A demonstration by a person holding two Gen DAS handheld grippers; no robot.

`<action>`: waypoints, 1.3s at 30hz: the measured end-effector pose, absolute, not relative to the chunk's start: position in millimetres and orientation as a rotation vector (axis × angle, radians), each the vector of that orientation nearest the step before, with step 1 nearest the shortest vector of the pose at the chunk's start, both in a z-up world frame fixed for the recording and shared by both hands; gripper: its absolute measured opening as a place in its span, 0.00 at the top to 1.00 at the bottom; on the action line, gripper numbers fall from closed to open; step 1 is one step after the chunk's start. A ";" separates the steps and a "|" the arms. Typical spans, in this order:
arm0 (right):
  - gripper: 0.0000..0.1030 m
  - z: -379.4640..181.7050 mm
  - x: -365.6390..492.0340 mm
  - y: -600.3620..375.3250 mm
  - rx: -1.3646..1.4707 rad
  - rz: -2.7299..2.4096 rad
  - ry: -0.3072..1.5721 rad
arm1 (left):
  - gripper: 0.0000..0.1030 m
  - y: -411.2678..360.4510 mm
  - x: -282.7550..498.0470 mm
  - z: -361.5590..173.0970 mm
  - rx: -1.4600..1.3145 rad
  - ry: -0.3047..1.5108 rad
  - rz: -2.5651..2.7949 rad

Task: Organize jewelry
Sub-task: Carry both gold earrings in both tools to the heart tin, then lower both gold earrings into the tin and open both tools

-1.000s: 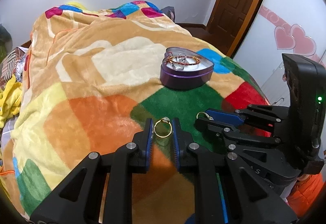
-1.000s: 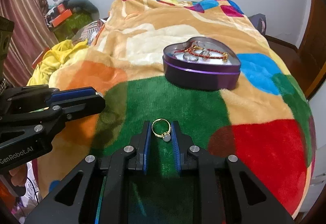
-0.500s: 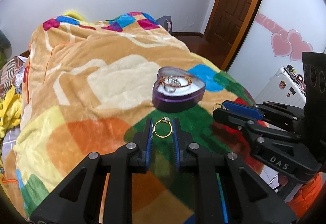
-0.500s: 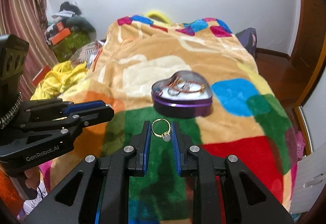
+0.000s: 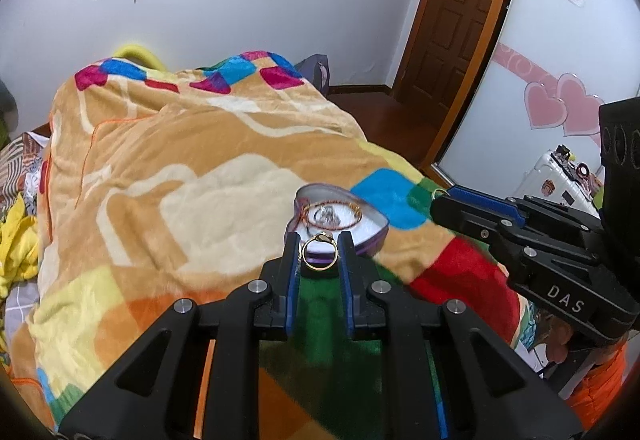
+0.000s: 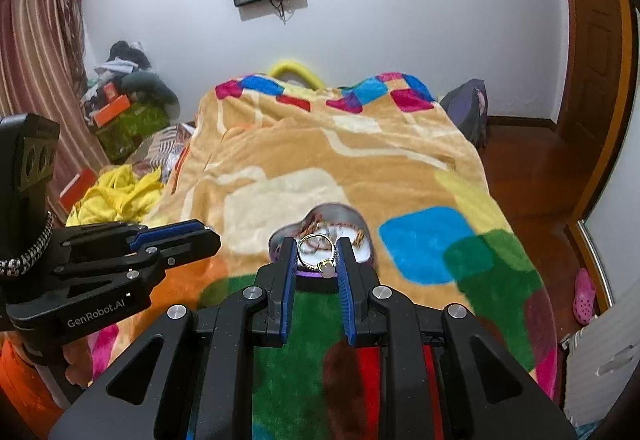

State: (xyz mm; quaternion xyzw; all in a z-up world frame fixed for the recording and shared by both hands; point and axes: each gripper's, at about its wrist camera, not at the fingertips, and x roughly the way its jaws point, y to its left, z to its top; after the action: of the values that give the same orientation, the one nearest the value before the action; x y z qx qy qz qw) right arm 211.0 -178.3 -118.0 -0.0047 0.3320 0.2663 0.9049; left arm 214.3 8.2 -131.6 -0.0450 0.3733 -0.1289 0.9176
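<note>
Right wrist: gold ring [image 6: 316, 254], perhaps pale-stoned, pinched.

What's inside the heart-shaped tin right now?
The heart-shaped tin holds a red-and-gold beaded bracelet and silvery pieces, too blurred to identify. The left gripper and its gold ring cover the tin's near part.

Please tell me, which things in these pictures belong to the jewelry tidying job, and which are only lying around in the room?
Part of the job:
left gripper holding a gold ring
right gripper holding a stone ring
heart-shaped tin with a bracelet inside

Only lying around:
blanket
yellow clothes
backpack
pink shoe
</note>
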 end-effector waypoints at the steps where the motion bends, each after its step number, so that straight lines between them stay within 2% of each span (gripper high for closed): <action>1: 0.83 -117.2 213.1 -178.9 -0.006 0.549 0.681 | 0.84 7.6 216.8 -131.4 -0.093 0.766 -0.268; 28: 0.83 -161.7 274.3 -172.0 0.023 0.566 0.821 | 0.84 -6.6 274.2 -180.1 -0.092 0.875 -0.311; 39: 0.83 -166.3 279.9 -172.1 0.009 0.577 0.864 | 0.84 -5.9 274.1 -179.0 -0.103 0.879 -0.305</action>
State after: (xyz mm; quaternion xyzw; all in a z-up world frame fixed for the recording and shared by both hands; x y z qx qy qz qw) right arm 279.9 -172.1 -166.3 0.0044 0.4129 0.2757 0.8680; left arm 274.1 -5.9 -179.0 -0.0496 0.4236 -0.1472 0.8924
